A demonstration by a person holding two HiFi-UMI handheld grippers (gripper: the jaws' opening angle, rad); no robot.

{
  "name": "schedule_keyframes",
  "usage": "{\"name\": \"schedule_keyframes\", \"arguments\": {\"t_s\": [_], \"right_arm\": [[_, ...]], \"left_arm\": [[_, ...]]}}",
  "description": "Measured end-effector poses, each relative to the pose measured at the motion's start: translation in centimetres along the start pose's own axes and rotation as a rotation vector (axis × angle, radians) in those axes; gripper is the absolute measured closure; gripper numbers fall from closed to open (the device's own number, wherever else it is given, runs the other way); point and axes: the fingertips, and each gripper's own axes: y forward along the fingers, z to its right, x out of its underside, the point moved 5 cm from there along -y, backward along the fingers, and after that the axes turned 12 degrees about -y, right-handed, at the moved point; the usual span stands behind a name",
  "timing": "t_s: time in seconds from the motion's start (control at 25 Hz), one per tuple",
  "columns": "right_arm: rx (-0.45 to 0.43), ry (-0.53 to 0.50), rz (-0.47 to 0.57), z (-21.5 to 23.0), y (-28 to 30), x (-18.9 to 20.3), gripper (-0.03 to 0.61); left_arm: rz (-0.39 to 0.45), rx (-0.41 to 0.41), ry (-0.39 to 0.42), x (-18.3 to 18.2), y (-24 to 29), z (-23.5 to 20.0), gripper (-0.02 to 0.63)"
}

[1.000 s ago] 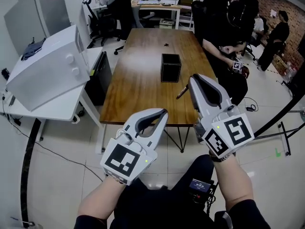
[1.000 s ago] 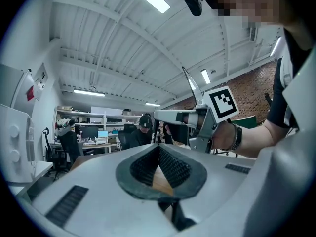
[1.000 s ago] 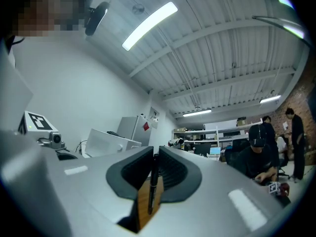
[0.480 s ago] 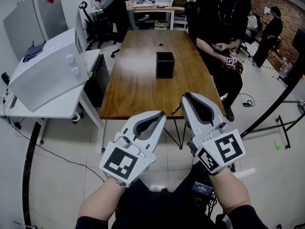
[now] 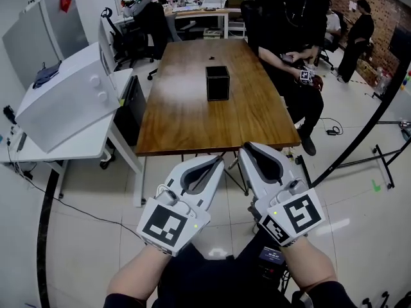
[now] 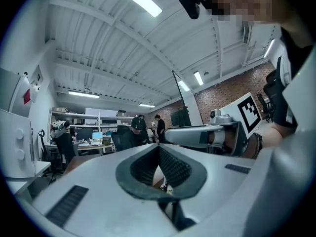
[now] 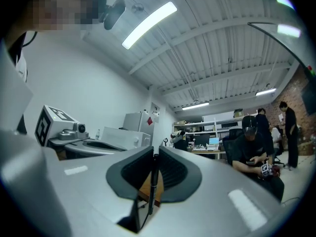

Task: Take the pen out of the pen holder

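The pen (image 7: 152, 184) is pinched between the right gripper's (image 5: 248, 149) jaws, out of the holder (image 5: 217, 82), which stands well ahead of both grippers on the table (image 5: 186, 120). The removal looks done. The left gripper (image 5: 217, 162) is pressed together, empty.

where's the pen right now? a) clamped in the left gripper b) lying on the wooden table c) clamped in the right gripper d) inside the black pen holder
c: the right gripper view shows the pen pinched between the shut jaws of the right gripper.
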Motion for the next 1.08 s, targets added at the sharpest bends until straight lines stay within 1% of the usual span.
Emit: {"name": "schedule_keyframes", "arguments": {"t_s": [0.4, 1.08], "right_arm": [[-0.017, -0.012, -0.020, -1.6, -0.5, -0.1, 0.545], [-0.020, -0.019, -0.022, -1.8, -0.6, 0.1, 0.545]], "left_arm": [[0.006, -0.005, -0.011, 0.2, -0.9, -0.1, 0.621], [0.005, -0.006, -0.014, 0.6, -0.9, -0.2, 0.623]]}}
